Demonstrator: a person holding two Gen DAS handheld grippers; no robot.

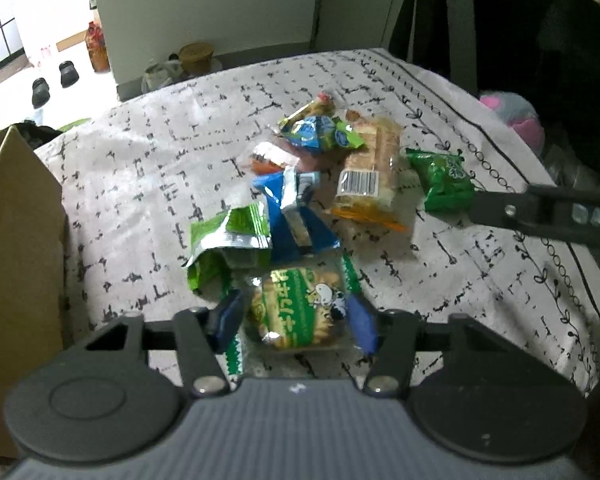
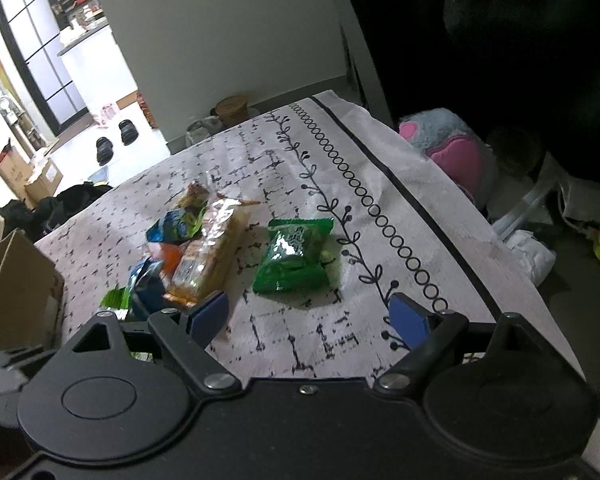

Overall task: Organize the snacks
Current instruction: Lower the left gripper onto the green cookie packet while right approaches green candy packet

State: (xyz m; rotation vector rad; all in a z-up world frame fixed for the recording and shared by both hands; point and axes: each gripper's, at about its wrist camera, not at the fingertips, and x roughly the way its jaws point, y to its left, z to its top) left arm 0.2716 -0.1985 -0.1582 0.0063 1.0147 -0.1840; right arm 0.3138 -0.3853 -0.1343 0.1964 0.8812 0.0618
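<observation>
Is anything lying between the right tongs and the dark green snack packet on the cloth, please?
Nothing visible does. The right tongs hang open with only bare patterned cloth between them and the dark green packet; the bread pack lies off to its left.

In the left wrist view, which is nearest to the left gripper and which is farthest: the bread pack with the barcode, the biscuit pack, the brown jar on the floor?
From the left gripper:
1. Biscuit pack, between its fingers.
2. Bread pack, mid-table, slightly right.
3. Brown jar, beyond the table's far edge.

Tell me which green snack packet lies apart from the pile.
The dark green foil packet beside the right tool; the other green packets touch the heap.
</observation>
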